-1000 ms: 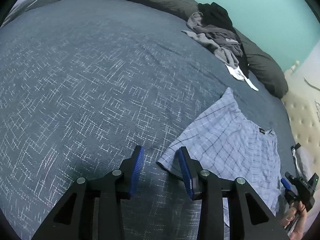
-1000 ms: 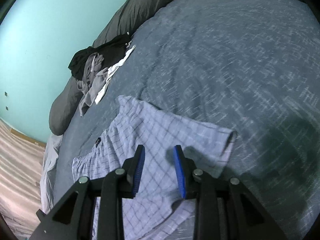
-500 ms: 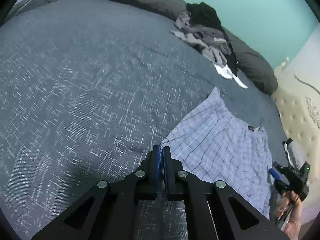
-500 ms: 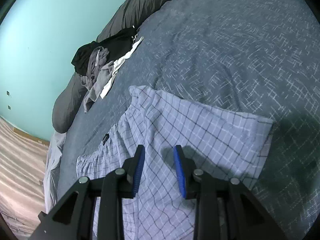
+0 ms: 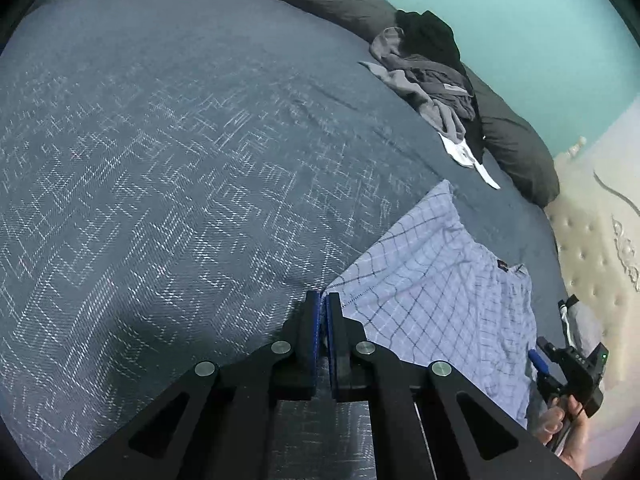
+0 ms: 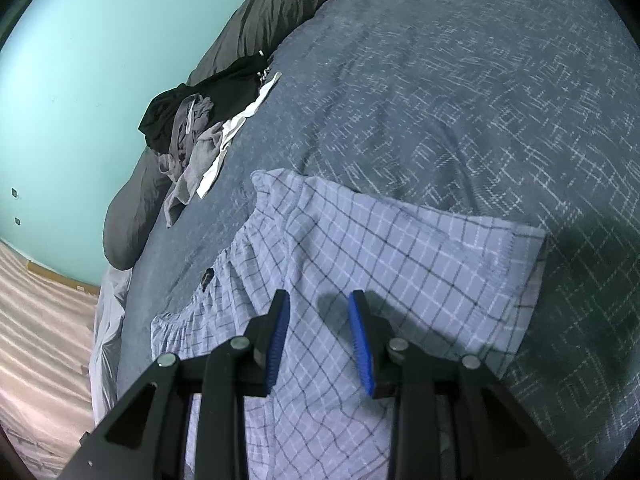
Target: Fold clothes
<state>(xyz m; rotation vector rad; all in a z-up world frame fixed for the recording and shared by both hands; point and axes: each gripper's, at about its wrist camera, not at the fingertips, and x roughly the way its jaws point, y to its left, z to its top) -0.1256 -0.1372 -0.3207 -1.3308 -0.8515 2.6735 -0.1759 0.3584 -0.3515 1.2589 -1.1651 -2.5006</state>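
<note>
Left claw: your left gripper (image 5: pixel 322 300) is clenched, blue pads pressed together right at the hemmed corner of the checked shorts (image 5: pixel 436 280). Whether any cloth is actually pinched between the pads cannot be told from here.
Right claw: your right gripper (image 6: pixel 318 312) is released, jaws apart, hovering over the middle of the shorts (image 6: pixel 360 248); nothing sits between the pads, and its shadow falls on the plaid just ahead.
Right hand: the left wrist camera catches the right hand (image 5: pixel 568 420) on the handle, low at the picture's right edge, at the side of the bed.
Shorts: light blue plaid, spread mostly flat on the bedspread (image 5: pixel 160 160) near the bed's side edge. The gathered waistband lies toward the striped floor (image 6: pixel 36 320); the stitched leg hem lies toward the middle of the bed.
Clothes pile: a heap of black, grey and white clothes (image 6: pixel 192 128) sits well apart from the shorts, against the dark pillows (image 5: pixel 516 144) along the bed's edge below the teal wall (image 6: pixel 100 60).
Bedspread: dark blue with a white woven fleck, a few shallow creases.
Headboard: cream and tufted (image 5: pixel 596 264), at the right of the left wrist view.
</note>
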